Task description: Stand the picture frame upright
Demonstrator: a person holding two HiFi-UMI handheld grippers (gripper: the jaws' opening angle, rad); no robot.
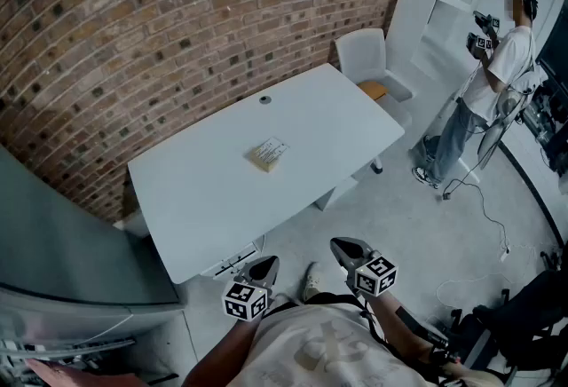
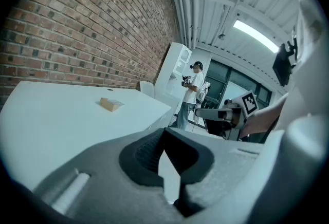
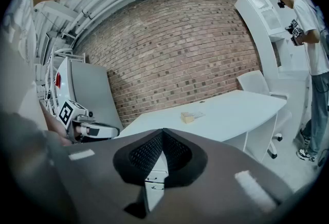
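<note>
Waiting to begin: a person stands back from the white desk [image 1: 195, 199] with a tool in each hand, held low in front of the body. Work on the picture frame [image 1: 269, 154] has not yet started. The frame lies flat near the middle of the desk, well apart from both tools. The left tool [image 1: 264, 268] has its jaws pressed together with nothing between them, and the right tool [image 1: 348, 247] is likewise closed and empty.

The desk runs along a brick wall [image 1: 133, 39], with a white chair [image 1: 366, 57] at its far end. A second person [image 1: 497, 83] is busy by the white shelving beyond.

The step in hand looks to be the approach. The next move likely calls for stepping up to the desk, parting the jaws of at least one tool, and taking the frame by an edge to tip it up. Whether it has a rear prop cannot be told from here.
</note>
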